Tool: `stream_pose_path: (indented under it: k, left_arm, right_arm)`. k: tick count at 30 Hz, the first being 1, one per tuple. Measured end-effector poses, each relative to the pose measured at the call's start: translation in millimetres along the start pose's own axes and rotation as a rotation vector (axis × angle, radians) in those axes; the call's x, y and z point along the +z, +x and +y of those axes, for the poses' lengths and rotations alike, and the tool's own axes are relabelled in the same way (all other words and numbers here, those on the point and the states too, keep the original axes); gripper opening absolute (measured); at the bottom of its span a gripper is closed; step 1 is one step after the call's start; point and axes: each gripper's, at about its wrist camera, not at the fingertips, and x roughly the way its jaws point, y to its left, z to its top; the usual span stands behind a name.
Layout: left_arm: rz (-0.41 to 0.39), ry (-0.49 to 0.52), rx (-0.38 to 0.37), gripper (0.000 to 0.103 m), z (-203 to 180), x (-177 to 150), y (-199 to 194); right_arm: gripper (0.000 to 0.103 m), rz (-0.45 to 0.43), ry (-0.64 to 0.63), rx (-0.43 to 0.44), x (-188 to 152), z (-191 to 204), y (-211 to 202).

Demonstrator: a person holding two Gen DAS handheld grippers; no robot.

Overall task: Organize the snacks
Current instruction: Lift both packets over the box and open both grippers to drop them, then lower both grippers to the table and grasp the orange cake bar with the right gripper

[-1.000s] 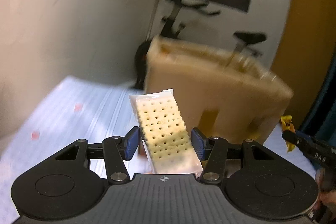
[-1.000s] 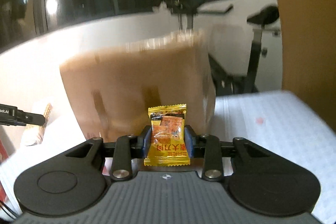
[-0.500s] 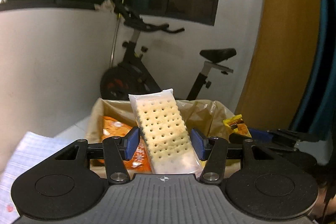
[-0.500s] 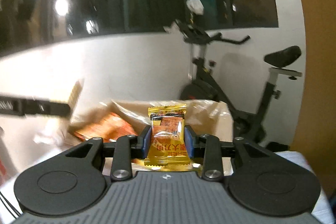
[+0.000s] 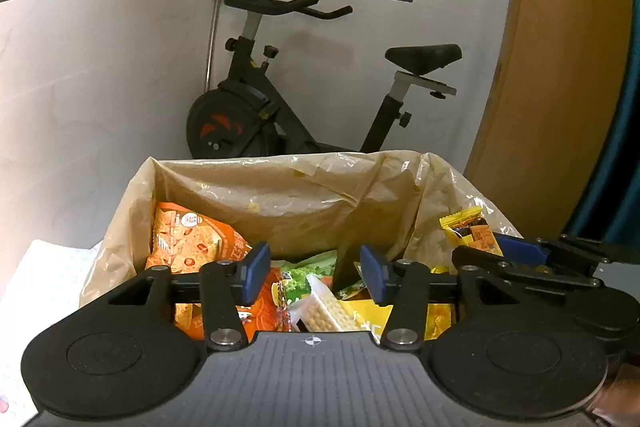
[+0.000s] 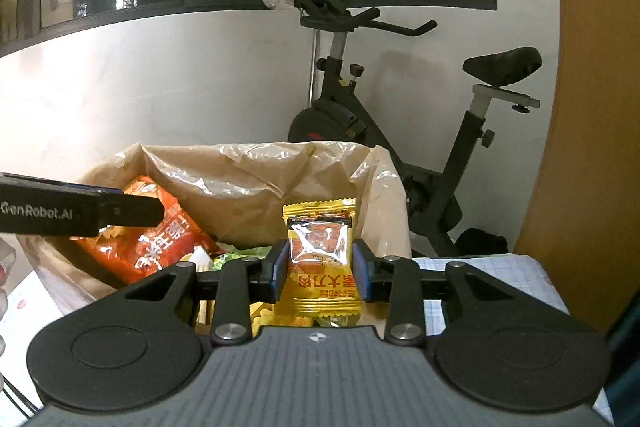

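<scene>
A box lined with a tan plastic bag (image 5: 304,187) holds several snack packs, among them an orange chip bag (image 5: 188,243). My left gripper (image 5: 314,273) is open and empty above the box. The clear cracker pack (image 5: 326,311) lies in the box just below it. My right gripper (image 6: 318,273) is shut on a small yellow snack packet (image 6: 320,259) and holds it over the box's right side (image 6: 380,179). In the left wrist view the right gripper (image 5: 520,253) shows at the right with that packet (image 5: 470,231). The left gripper's finger (image 6: 80,213) shows at the left of the right wrist view.
An exercise bike (image 5: 280,107) stands behind the box against a white wall. A white gridded cloth covers the table (image 6: 500,291) around the box. An orange panel (image 5: 560,67) rises at the right.
My left gripper has opened and dropped the cracker pack into the box. Both grippers have risen from in front of the box to above it. The right one still holds its packet.
</scene>
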Motion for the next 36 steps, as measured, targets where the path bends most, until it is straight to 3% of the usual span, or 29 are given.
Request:
stream_pose_path:
  k: [2,7,11,16,20,25,36]
  left_arm:
    - [-0.007,0.001,0.005,0.066,1.4,-1.8,-5.1]
    - [0.0,-0.006,0.014,0.066,14.4,-3.9,-21.8]
    - [-0.025,-0.034,-0.008,0.066,26.1,-9.9,-54.2]
    - [-0.06,-0.054,0.033,0.066,32.9,-22.9,-96.0]
    - [-0.108,-0.131,0.055,0.068,46.0,-37.0,-125.7]
    - [-0.048,-0.166,0.069,0.068,58.7,-59.2,-133.6]
    - [0.11,-0.105,0.094,0.069,72.3,-117.3,-103.1]
  right_arm:
    - [0.041,-0.003,0.012,0.004,-0.1,-1.4,-2.7]
    - [0.053,-0.035,0.017,0.02,-0.9,-2.5,-14.7]
    - [0.053,-0.062,0.045,0.055,-0.7,-5.0,-30.4]
    - [0.053,-0.108,0.075,0.13,-4.0,-6.2,-56.5]
    - [0.053,-0.124,0.059,0.188,-13.5,-0.6,-76.3]
    - [0.053,-0.132,-0.028,0.226,-35.5,12.9,-89.0]
    - [0.053,0.103,-0.018,0.226,-121.8,26.2,-64.1]
